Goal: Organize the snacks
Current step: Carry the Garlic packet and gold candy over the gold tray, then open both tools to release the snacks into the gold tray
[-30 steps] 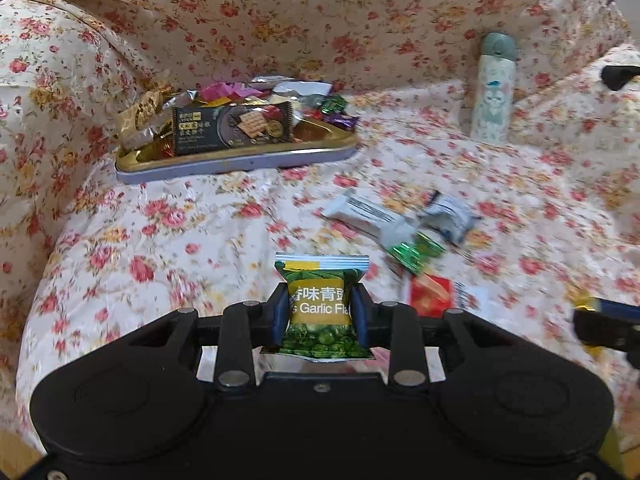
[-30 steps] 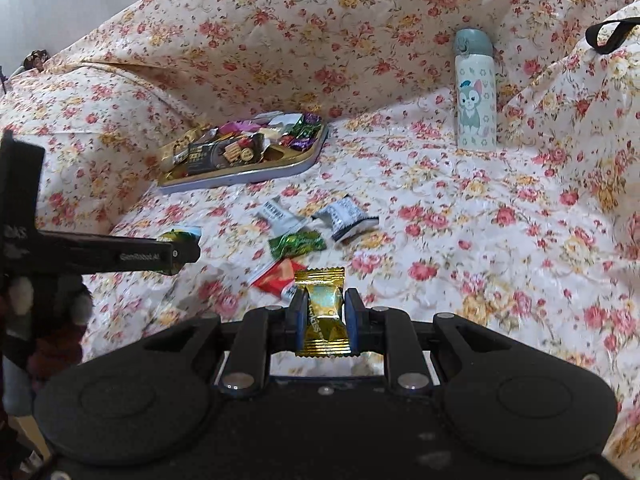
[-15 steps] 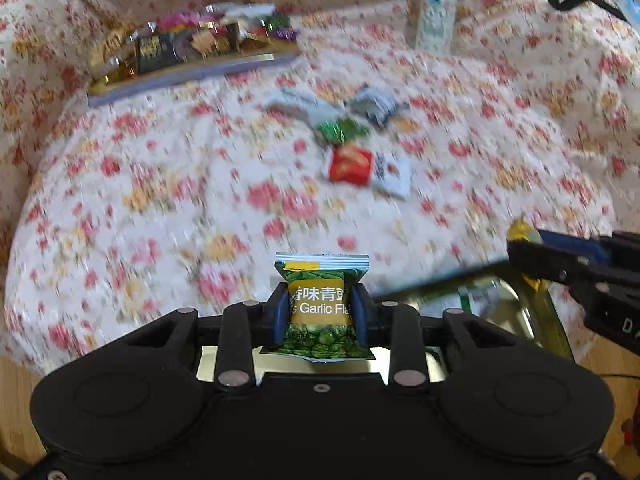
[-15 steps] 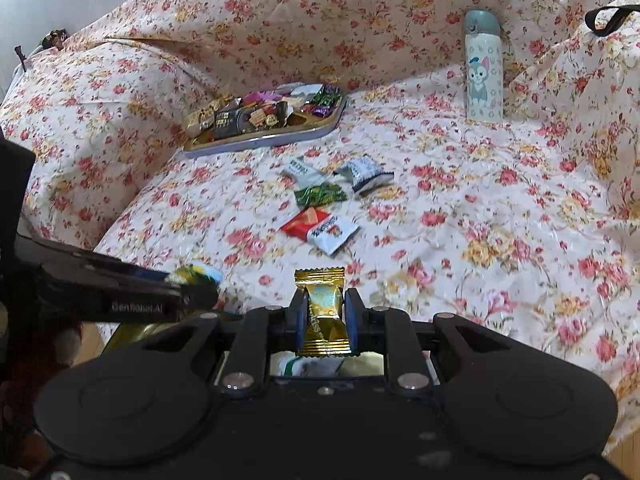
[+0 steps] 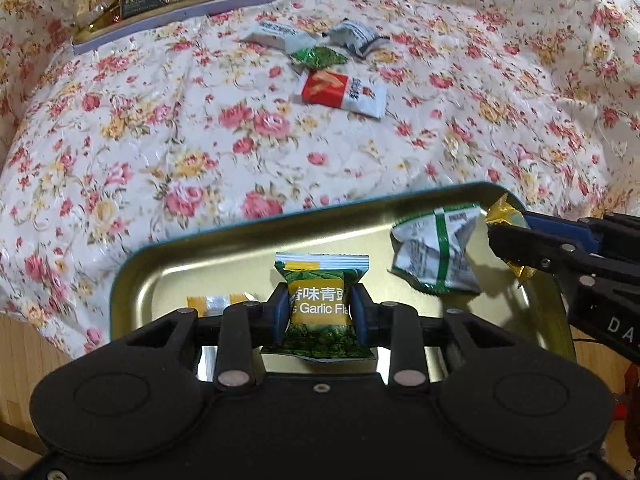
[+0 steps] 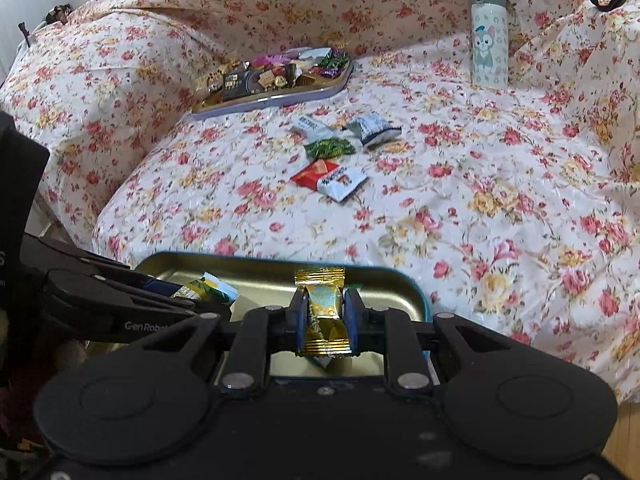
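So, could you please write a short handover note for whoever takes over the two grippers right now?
Left gripper: shut on the green garlic pea packet, held over the near gold tray.
Right gripper: shut on the gold candy, above the same tray.
Done: one green-and-white packet already lies in the near tray, plus a yellow packet partly hidden behind the left gripper.
Left: release both held snacks into the tray, then fetch the four loose snacks on the floral cover: red-and-white packet, green candy, white bar, white-and-dark packet.
The far tray is full of snacks.
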Demonstrator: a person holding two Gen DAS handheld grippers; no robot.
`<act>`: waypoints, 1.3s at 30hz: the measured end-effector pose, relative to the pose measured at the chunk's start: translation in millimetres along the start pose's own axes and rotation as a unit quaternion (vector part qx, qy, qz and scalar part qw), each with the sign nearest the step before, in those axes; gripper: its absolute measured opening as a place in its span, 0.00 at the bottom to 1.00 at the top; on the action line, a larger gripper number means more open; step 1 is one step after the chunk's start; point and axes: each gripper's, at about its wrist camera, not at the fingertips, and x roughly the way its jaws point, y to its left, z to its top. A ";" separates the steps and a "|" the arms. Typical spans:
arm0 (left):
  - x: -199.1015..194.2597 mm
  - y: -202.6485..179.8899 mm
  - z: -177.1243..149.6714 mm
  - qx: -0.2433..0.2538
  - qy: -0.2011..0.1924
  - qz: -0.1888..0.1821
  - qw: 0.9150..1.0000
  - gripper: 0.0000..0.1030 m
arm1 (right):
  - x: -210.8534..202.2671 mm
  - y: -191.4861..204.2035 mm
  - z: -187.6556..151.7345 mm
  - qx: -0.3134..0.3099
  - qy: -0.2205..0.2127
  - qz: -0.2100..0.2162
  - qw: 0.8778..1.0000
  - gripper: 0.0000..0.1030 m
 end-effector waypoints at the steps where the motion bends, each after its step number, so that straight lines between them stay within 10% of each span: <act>1: 0.2 -0.6 -1.2 0.000 0.003 -0.003 1.000 0.39 | -0.5 -0.2 -1.2 0.000 0.002 -0.001 1.000 0.20; 39: -10.3 -5.5 -27.7 0.019 0.015 -0.034 0.999 0.40 | 6.2 -9.6 -26.3 0.020 0.065 -0.015 0.998 0.22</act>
